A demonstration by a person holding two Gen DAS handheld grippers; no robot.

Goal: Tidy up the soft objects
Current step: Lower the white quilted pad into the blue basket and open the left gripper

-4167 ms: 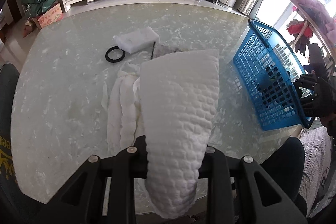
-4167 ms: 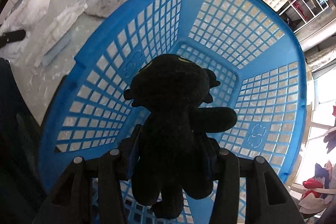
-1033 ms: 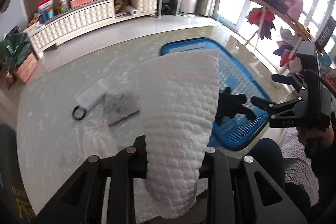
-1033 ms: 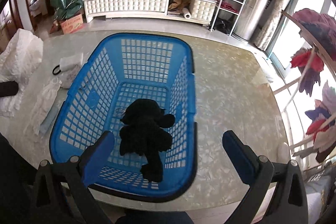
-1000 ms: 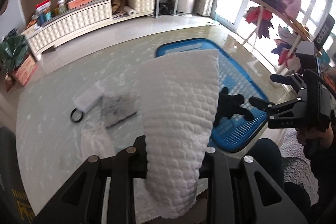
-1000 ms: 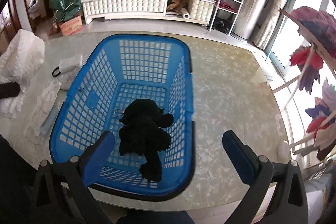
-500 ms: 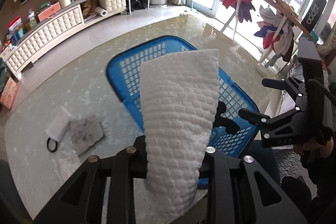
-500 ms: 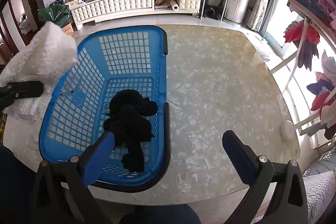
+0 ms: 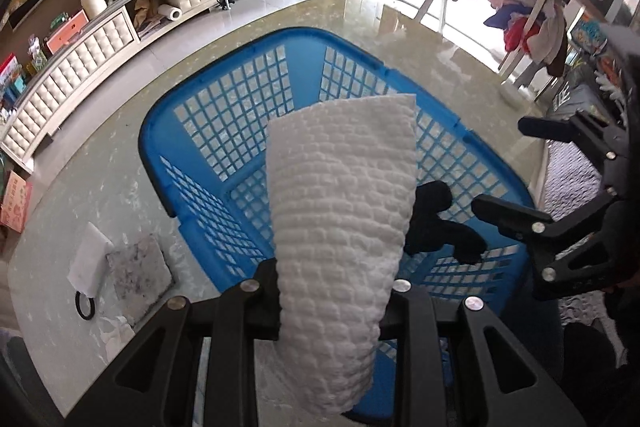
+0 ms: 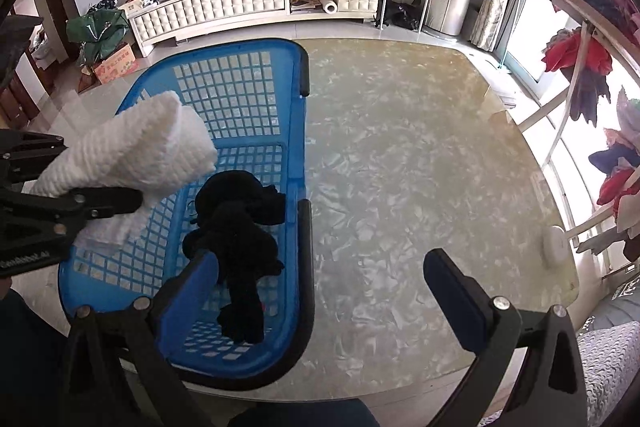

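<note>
left tool: your black plastic frame, angular struts with triangular cut-outs, 4 silver screw heads across the bar | right tool: your black frame, silver screws, 2 wide flat fingers faced with blue pads | white lettering on the left tool's side, unreadable

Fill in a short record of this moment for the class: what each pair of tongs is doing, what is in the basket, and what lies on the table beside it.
left tongs: shut on the white towel, held above the basket
right tongs: open, holding nothing
basket: blue, on the table
in basket: black soft toy
beside basket: grey cloth, white pad, black ring
</note>
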